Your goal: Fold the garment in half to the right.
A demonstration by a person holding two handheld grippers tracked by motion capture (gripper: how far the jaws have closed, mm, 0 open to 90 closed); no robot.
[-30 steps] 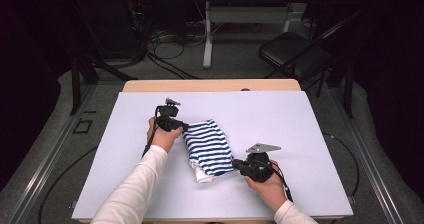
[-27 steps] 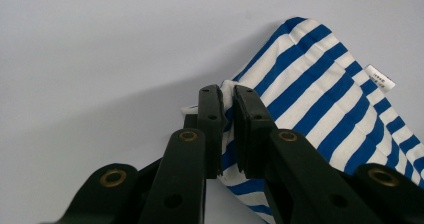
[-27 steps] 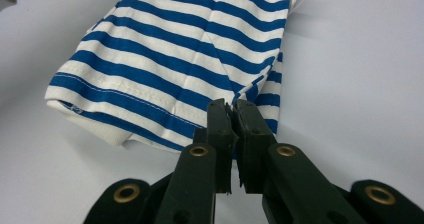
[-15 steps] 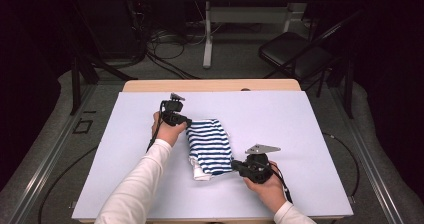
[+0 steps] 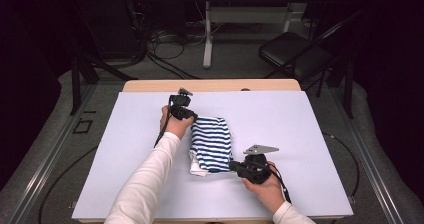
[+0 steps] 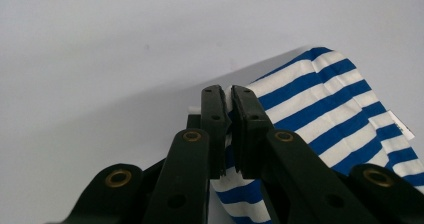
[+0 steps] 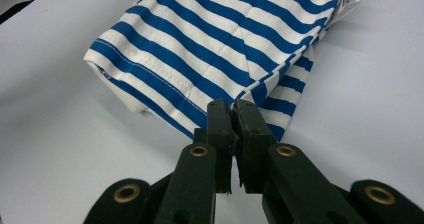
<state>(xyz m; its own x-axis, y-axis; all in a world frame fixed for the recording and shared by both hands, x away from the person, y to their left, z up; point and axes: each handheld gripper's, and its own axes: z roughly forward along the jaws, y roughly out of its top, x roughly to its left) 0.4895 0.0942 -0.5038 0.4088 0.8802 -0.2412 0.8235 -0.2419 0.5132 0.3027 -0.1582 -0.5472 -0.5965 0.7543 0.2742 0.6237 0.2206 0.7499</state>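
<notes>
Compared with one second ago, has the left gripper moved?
Yes. The left gripper, shut on the striped cloth, has moved toward the table's far wooden edge and slightly rightward.

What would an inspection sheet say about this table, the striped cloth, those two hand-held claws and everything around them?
Surface: pale blue table cover, flat, on a wooden table.
Job's things: blue-and-white striped garment, folded, lying mid-table; a white label shows at one edge.
Clutter: nothing seen on the cover besides the garment.
Grippers: left gripper shut on the garment's far corner; right gripper shut on its near corner.
Cables: a black cable trails from the left gripper; loose cables lie on the floor beyond the table.
Surroundings: dark room, black chair at far right, white table leg behind.
</notes>
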